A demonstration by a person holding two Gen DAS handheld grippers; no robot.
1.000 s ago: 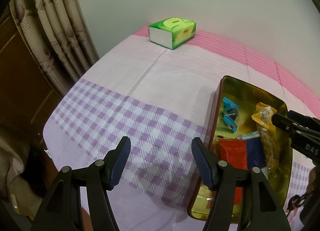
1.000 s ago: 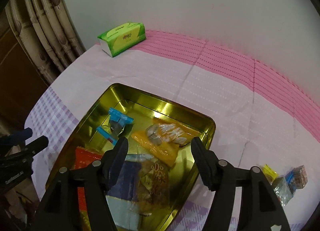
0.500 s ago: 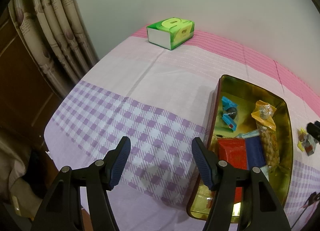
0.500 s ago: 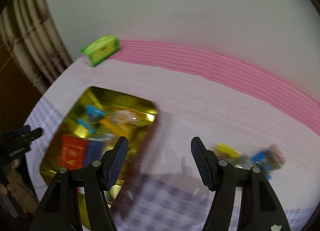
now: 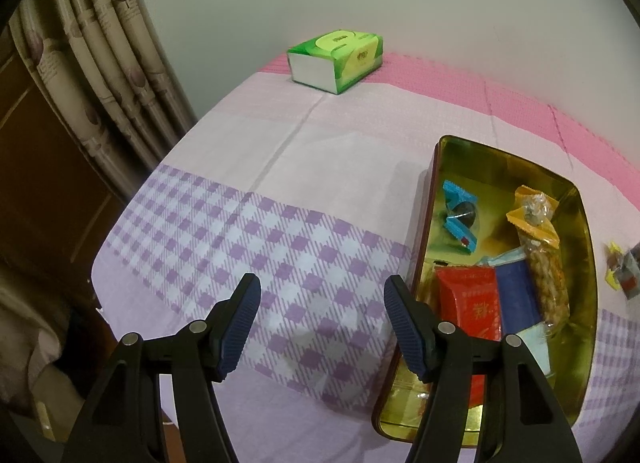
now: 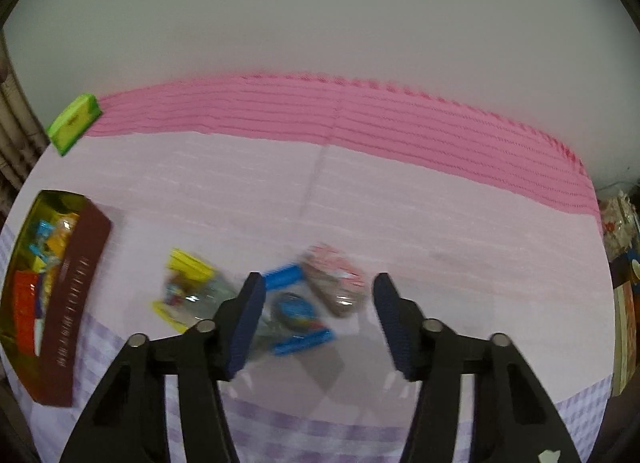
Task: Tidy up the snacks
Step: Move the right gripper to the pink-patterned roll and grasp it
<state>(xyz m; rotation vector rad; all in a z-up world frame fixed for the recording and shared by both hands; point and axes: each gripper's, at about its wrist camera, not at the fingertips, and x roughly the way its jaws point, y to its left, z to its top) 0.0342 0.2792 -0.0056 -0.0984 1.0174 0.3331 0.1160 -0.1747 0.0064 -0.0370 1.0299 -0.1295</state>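
Observation:
A gold tin tray (image 5: 576, 199) holds several snack packets: a red one (image 5: 470, 303), a dark blue one (image 5: 516, 295), an orange nut pack (image 5: 538, 223) and a blue-wrapped candy (image 5: 460, 215). My left gripper (image 5: 322, 323) is open and empty over the checked cloth, left of the tray. My right gripper (image 6: 318, 321) is open and empty above three loose snacks on the cloth: a yellow-edged packet (image 6: 186, 287), a blue-edged packet (image 6: 296, 311) and a red-white packet (image 6: 336, 279). The tray (image 6: 76, 295) lies at far left in the right wrist view.
A green tissue box (image 5: 336, 59) stands at the table's back by the wall; it shows small in the right wrist view (image 6: 74, 123). Curtains (image 5: 104, 63) hang at the left. The table edge drops off at left and front. Cluttered items (image 6: 622, 263) sit past the right edge.
My right gripper has swung right, away from over the tray to above the loose snacks; its view is motion-blurred. My left gripper has barely moved. The right gripper has left the left wrist view.

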